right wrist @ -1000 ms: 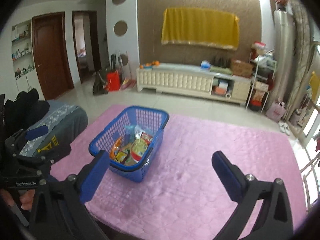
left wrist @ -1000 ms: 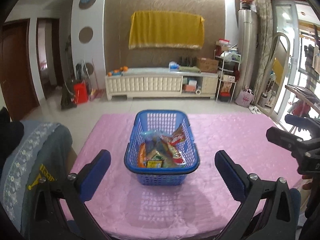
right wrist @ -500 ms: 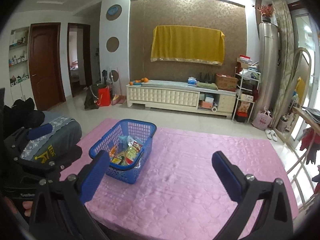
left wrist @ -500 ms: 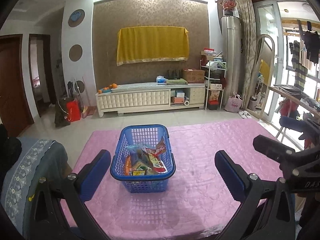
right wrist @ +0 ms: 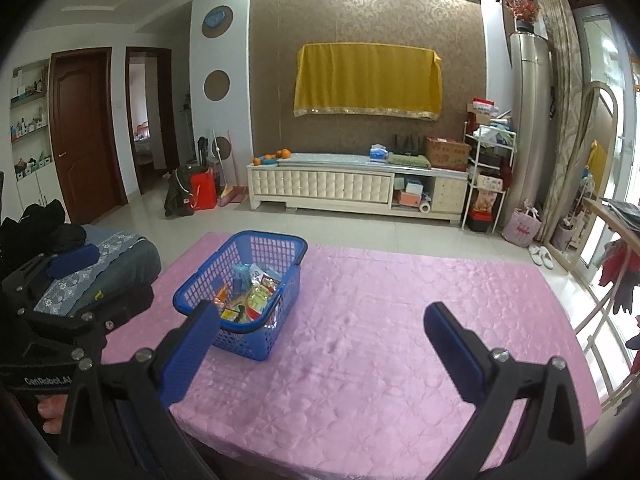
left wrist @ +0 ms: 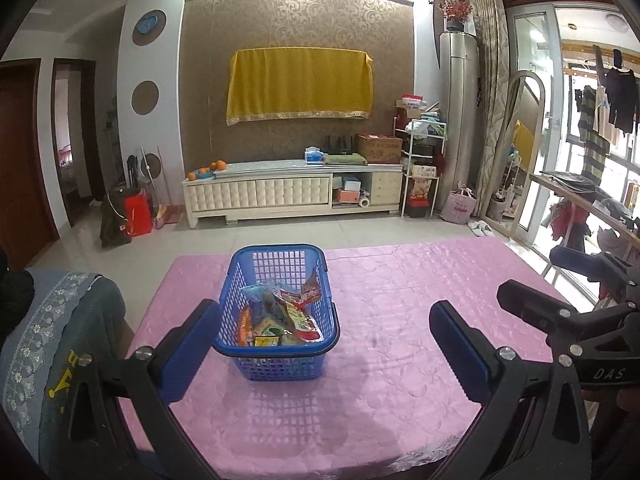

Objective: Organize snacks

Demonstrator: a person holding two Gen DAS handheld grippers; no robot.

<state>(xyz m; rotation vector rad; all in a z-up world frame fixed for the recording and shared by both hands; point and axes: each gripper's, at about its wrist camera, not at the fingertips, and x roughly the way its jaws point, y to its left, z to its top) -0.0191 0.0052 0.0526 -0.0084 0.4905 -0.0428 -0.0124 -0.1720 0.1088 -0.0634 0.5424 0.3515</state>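
Left wrist view: both empty, wide-spread grippers, left gripper point(left wrist: 324, 336) and right gripper point(right wrist: 320, 338), face a blue lattice-walled plastic basket point(left wrist: 280, 364) of crinkly snack packets point(left wrist: 280, 316).

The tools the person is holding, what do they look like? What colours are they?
Each tool is a black plastic frame shaped like a wide fork, with silver screws and flat blue pads on its two fingers. The left tool shows the other one beside it marked "DAS". The right tool shows its neighbour's white lettering, "GenRobot.AI". No cables show.
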